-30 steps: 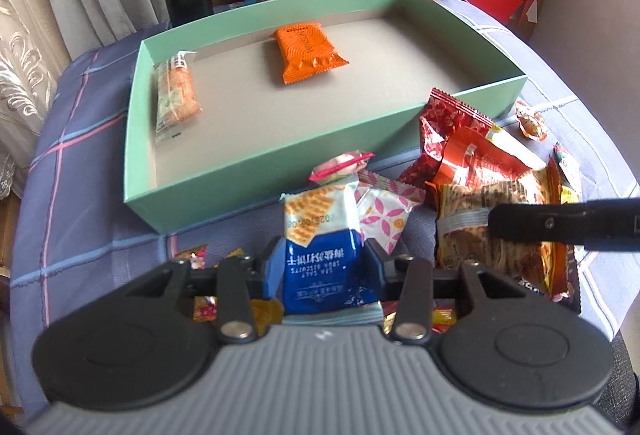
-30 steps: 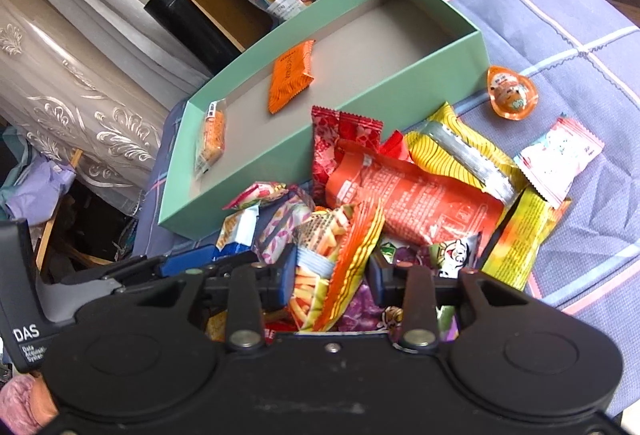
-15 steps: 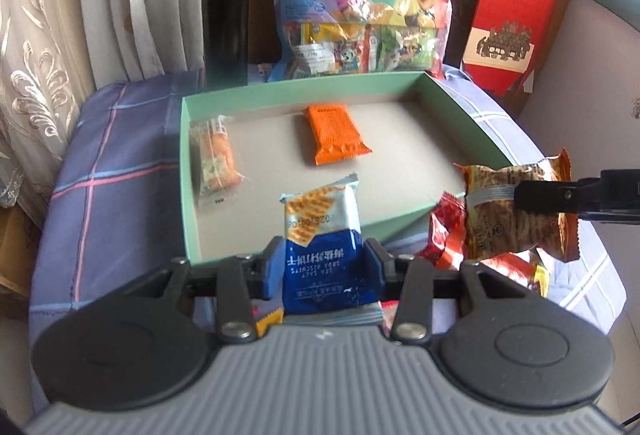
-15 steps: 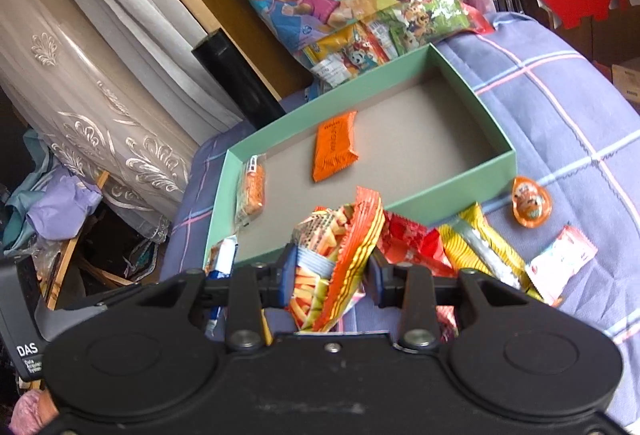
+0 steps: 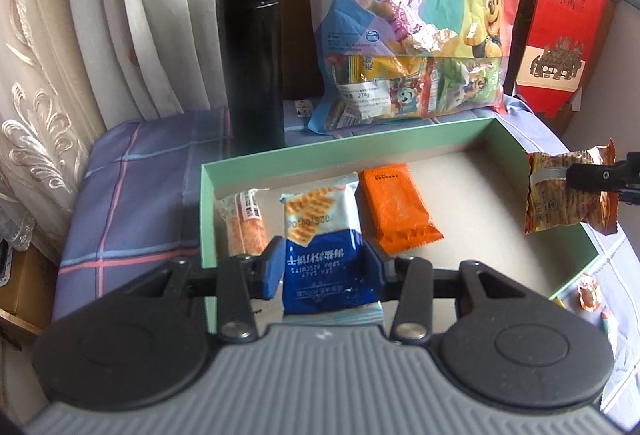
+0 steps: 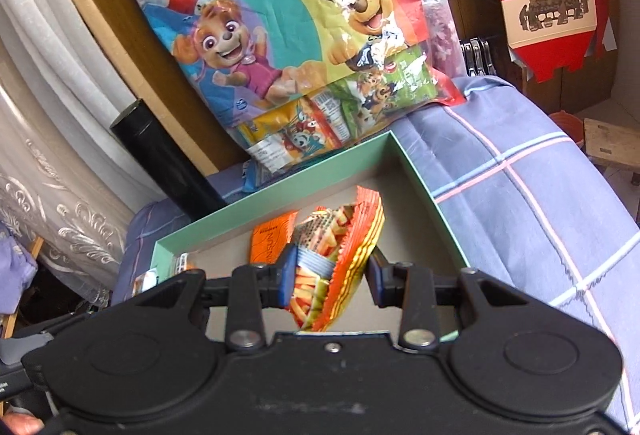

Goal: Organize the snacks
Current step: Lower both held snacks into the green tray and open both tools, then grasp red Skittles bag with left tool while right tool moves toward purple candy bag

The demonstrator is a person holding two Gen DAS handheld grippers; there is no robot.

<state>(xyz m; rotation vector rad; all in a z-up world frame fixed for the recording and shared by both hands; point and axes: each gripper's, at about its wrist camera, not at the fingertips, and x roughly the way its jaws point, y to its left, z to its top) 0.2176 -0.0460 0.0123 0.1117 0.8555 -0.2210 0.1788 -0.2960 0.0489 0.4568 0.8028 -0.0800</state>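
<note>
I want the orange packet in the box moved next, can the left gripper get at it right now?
Probably not yet. The left gripper has its jaws shut on the blue cracker packet, so they are occupied. The orange packet lies uncovered on the floor of the green box, close ahead, nothing blocking it.

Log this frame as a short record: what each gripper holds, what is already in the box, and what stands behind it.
left gripper: shut on blue cracker packet, held over the box
right gripper: shut on orange chip packet, held over the box
box: green, open, on a plaid cloth
in box: orange packet and clear-wrapped snack, lying flat
behind box: black flask, cartoon snack bag, red gift bag
outside box: a few small snacks at right, partly cut off
</note>
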